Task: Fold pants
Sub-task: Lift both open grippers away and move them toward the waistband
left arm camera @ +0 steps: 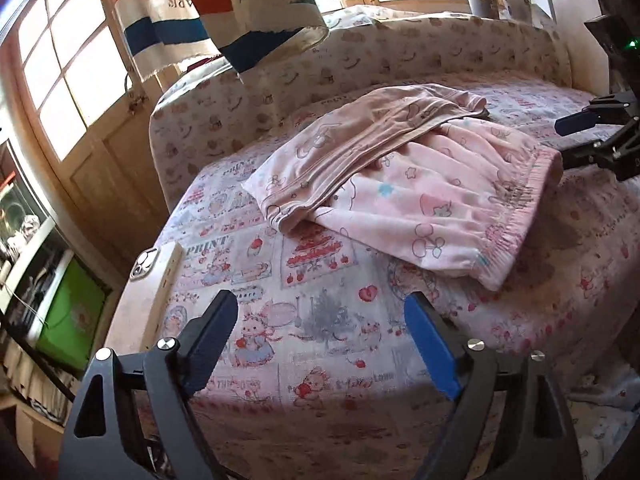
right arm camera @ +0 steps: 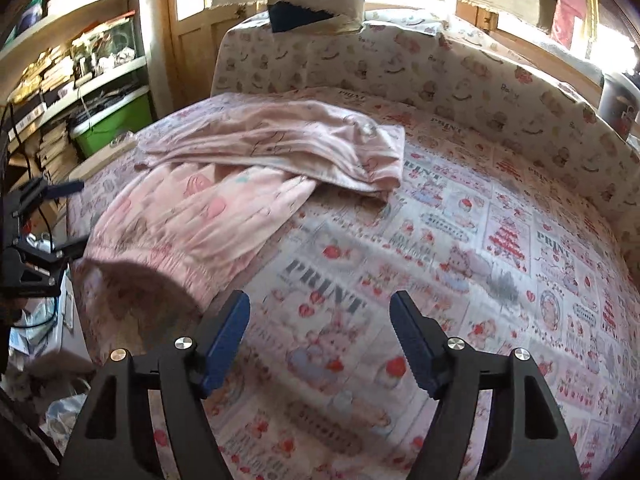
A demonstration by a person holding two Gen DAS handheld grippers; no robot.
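Note:
Pink patterned pants (left arm camera: 404, 184) lie on the printed bed sheet (left arm camera: 304, 312), the legs folded back over the body, the elastic waistband toward the right. They also show in the right wrist view (right arm camera: 224, 188), waistband nearest at lower left. My left gripper (left arm camera: 320, 308) is open and empty, hovering above the sheet short of the pants. My right gripper (right arm camera: 320, 308) is open and empty over bare sheet, to the right of the waistband. It appears in the left wrist view (left arm camera: 568, 140) beside the waistband. The left gripper shows at the right wrist view's left edge (right arm camera: 72, 216).
A phone (left arm camera: 154, 268) lies at the bed's left edge. A padded patterned headboard (left arm camera: 360, 52) runs along the far side. Striped cloth (left arm camera: 224, 12) hangs above. Shelves and a green bin (right arm camera: 112, 124) stand left of the bed.

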